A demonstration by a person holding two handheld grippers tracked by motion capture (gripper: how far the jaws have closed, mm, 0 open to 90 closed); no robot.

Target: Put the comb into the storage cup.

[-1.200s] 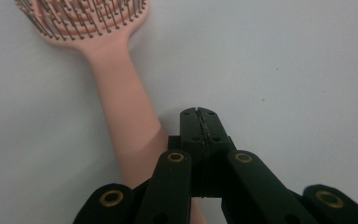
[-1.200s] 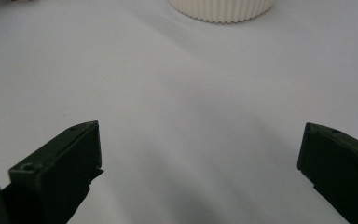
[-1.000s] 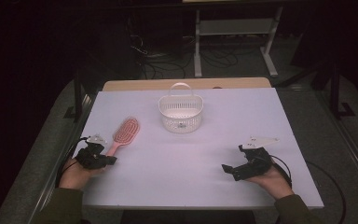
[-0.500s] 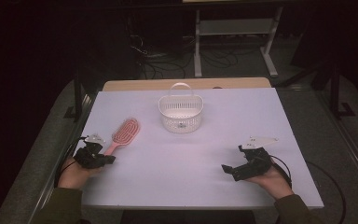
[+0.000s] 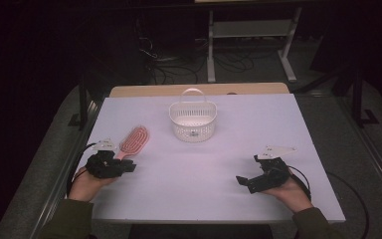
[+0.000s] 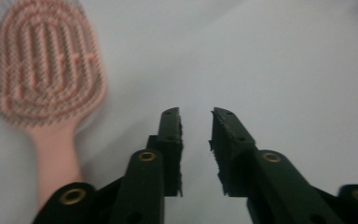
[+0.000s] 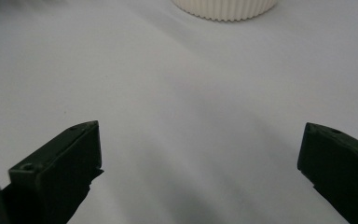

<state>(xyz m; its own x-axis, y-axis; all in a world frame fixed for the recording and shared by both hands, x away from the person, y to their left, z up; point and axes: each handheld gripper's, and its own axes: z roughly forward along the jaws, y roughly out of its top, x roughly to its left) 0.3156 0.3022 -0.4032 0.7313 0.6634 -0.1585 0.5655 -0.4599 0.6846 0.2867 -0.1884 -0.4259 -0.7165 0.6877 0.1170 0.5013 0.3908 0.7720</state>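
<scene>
A pink hairbrush point(image 5: 132, 142) lies on the white table top point(image 5: 204, 169) at the left, bristles up and handle toward the person. My left gripper point(image 5: 129, 168) hovers just right of the handle. In the left gripper view the brush point(image 6: 42, 70) lies left of the jaws, outside them. The left gripper point(image 6: 196, 114) has just been opening its jaws to a narrow gap with nothing between them. My right gripper point(image 5: 243, 181) rests at the front right. Its jaws point(image 7: 200, 126) stand wide open over bare table.
A white perforated basket point(image 5: 193, 130) with a raised handle stands at the middle back of the table, and its ribbed wall point(image 7: 223, 9) shows in the right gripper view. A wooden strip edges the far side. Dark floor, cables and a metal stand lie beyond.
My left hand has shifted slightly beside the brush handle. The right hand, the brush and the basket have stayed put.
</scene>
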